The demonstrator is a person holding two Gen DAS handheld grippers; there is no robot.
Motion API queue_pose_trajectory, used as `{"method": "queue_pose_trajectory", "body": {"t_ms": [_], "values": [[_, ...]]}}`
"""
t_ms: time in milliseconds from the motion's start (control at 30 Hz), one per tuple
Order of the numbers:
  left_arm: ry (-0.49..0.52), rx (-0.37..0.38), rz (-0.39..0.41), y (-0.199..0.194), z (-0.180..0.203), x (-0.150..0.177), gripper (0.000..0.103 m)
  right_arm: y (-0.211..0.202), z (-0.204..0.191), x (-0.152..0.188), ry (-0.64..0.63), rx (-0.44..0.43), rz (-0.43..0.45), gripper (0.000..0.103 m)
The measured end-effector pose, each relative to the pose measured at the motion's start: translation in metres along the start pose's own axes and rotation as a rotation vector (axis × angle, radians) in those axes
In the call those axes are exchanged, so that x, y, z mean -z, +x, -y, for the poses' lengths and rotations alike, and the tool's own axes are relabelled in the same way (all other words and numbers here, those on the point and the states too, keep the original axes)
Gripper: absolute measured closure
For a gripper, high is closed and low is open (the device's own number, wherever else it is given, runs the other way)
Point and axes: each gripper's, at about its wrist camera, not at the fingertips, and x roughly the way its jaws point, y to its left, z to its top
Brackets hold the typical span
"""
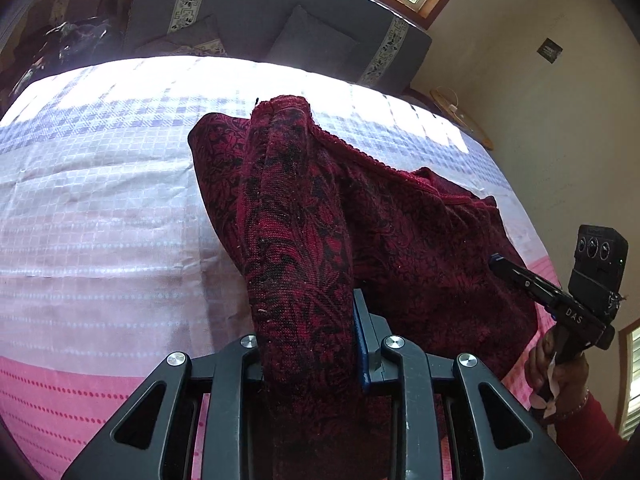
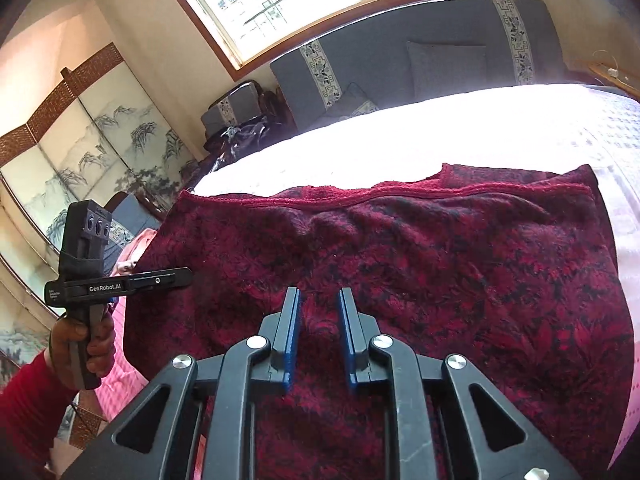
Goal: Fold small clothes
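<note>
A dark red knitted garment with a black leaf pattern [image 1: 420,240] lies on the bed. My left gripper [image 1: 308,344] is shut on a fold of the garment and lifts a strip of it up in front of the camera; only its right finger [image 1: 362,340] shows. In the right wrist view the garment [image 2: 400,248] lies spread out wide. My right gripper [image 2: 319,328] is open just above the cloth with nothing between its blue pads [image 2: 292,340]. The left gripper shows at the left of that view [image 2: 160,280], the right gripper at the right of the left view [image 1: 520,276].
The bed sheet [image 1: 100,200] is checked white and lilac with a pink band near me. A grey sofa with cushions [image 1: 280,20] stands beyond the bed under a window. A painted folding screen [image 2: 80,140] stands at the left.
</note>
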Motion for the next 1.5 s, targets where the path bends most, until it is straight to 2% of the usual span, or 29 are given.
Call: {"method": "queue_pose_trajectory", "body": {"t_ms": [67, 200, 267, 433, 500, 567, 633, 733, 933, 1067, 1133, 1233, 1367, 1433, 1467, 1500], "values": [[-0.012, -0.005, -0.013, -0.004, 0.006, -0.001, 0.077, 0.018, -0.001, -0.016, 0.006, 0.008, -0.031, 0.089], [-0.015, -0.014, -0.037, -0.014, 0.023, -0.006, 0.078, 0.070, 0.019, -0.042, 0.131, -0.019, -0.144, 0.093], [-0.025, -0.003, -0.047, -0.019, 0.036, -0.007, 0.079, 0.099, 0.030, -0.045, 0.200, -0.014, -0.227, 0.103], [-0.025, 0.030, -0.071, -0.029, 0.074, -0.013, 0.079, 0.110, 0.048, -0.041, 0.311, -0.107, -0.242, 0.103], [-0.024, 0.045, -0.076, -0.031, 0.091, -0.017, 0.079, 0.102, 0.056, -0.038, 0.336, -0.157, -0.222, 0.103], [-0.028, 0.063, -0.081, -0.032, 0.109, -0.023, 0.079, 0.078, 0.068, -0.036, 0.381, -0.236, -0.136, 0.094], [-0.041, 0.079, -0.087, -0.030, 0.127, -0.029, 0.079, 0.048, 0.079, -0.035, 0.387, -0.249, -0.056, 0.093], [-0.054, 0.101, -0.098, -0.021, 0.157, -0.038, 0.079, 0.007, 0.096, -0.022, 0.396, -0.307, 0.012, 0.092], [-0.091, 0.159, -0.116, 0.021, 0.222, -0.053, 0.079, -0.047, 0.110, 0.016, 0.299, -0.314, 0.016, 0.089], [-0.083, 0.168, -0.128, 0.064, 0.261, -0.054, 0.079, -0.062, 0.139, 0.034, 0.341, -0.315, 0.018, 0.085], [-0.085, 0.193, -0.157, 0.090, 0.274, -0.052, 0.075, -0.066, 0.157, 0.039, 0.395, -0.330, 0.020, 0.084], [-0.051, 0.232, -0.162, 0.113, 0.288, -0.050, 0.063, -0.076, 0.178, 0.049, 0.450, -0.361, 0.038, 0.084], [-0.072, 0.418, -0.105, 0.105, 0.300, -0.048, 0.059, -0.092, 0.195, 0.056, 0.483, -0.368, 0.061, 0.077], [-0.029, 0.444, -0.055, 0.089, 0.304, -0.049, 0.056, -0.099, 0.203, 0.059, 0.503, -0.358, 0.072, 0.077], [0.004, 0.434, -0.011, 0.078, 0.304, -0.047, 0.052, -0.103, 0.208, 0.060, 0.515, -0.369, 0.080, 0.076], [0.038, 0.410, 0.035, 0.067, 0.303, -0.044, 0.043, -0.107, 0.212, 0.062, 0.529, -0.387, 0.089, 0.075]]}}
